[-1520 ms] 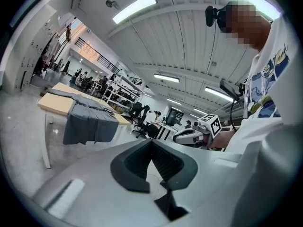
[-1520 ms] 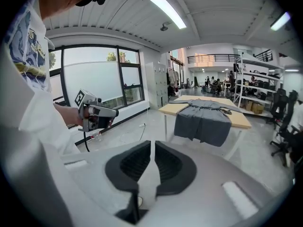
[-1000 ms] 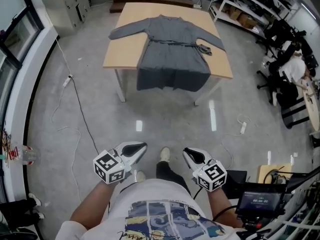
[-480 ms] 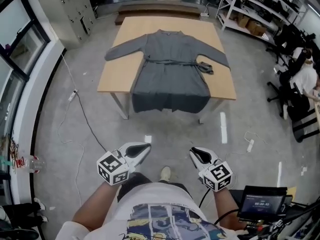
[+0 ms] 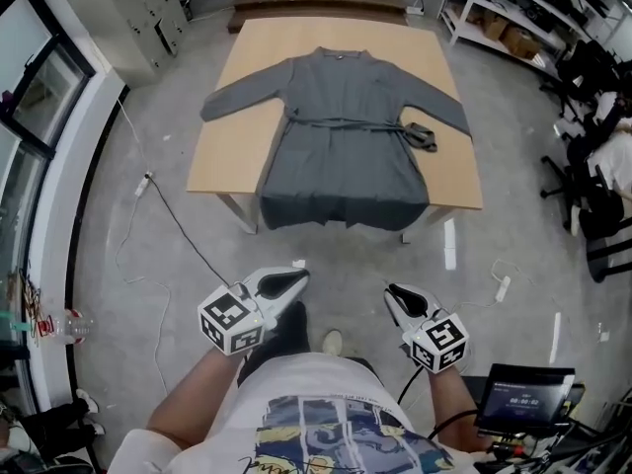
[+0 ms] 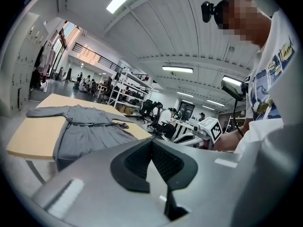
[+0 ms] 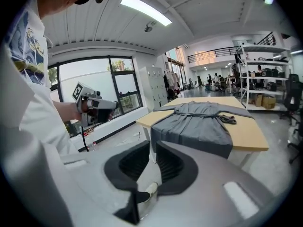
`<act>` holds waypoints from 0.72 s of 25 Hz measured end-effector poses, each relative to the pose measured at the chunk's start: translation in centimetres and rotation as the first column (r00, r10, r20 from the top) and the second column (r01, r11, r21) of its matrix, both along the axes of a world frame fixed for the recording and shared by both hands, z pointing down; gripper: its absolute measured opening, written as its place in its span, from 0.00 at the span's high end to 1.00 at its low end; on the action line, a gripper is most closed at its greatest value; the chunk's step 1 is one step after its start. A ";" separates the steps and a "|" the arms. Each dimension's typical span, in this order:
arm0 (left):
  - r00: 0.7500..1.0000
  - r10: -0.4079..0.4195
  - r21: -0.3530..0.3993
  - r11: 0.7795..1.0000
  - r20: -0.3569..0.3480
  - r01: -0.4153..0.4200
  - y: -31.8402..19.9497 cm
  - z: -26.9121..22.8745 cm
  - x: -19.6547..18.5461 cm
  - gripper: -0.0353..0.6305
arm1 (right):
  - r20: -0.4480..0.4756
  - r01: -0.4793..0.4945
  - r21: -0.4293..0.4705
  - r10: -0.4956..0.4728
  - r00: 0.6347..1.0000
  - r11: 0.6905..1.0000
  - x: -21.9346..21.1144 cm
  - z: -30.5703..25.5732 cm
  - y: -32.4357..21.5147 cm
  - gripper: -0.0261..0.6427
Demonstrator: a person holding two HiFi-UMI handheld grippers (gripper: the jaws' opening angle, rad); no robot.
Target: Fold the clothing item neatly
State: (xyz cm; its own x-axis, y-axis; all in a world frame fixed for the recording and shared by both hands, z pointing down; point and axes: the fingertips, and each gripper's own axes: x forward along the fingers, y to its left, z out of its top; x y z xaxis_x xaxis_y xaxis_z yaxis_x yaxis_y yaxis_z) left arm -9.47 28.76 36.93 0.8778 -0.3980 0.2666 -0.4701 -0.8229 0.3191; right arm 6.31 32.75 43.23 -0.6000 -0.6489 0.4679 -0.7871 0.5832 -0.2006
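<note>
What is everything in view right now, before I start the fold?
dress: one, grey, spread on the table, hem over the near edge
belt: one, grey, across the dress's waist
table: one, light wood, straight ahead
cables: several, black and white, floor left of table
bottle: one, clear, floor far left
screen: one, black, lower right
left gripper: one, white, low, fingers shut, empty
right gripper: one, white, low, fingers slightly apart, empty

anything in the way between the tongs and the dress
Nothing visible. Only bare floor lies between the left tongs, the right tongs and the dress, which is spread on the table with its hem over the near edge. A cable lies further left.
</note>
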 end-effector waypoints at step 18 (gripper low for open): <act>0.984 0.170 0.006 0.985 -0.053 -0.170 -18.6 -1.3 -2.3 0.94 | -0.028 -0.234 -0.010 0.234 0.972 0.972 -0.9 -1.2 -17.7 0.89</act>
State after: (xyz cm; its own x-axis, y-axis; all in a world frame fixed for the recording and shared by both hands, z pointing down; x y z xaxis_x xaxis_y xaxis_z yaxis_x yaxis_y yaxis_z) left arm -11.79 10.17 35.63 0.9456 -0.2418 0.2177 -0.3055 -0.8899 0.3387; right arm 5.44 15.01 42.07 -0.4194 -0.7637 0.4907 -0.9067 0.3795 -0.1842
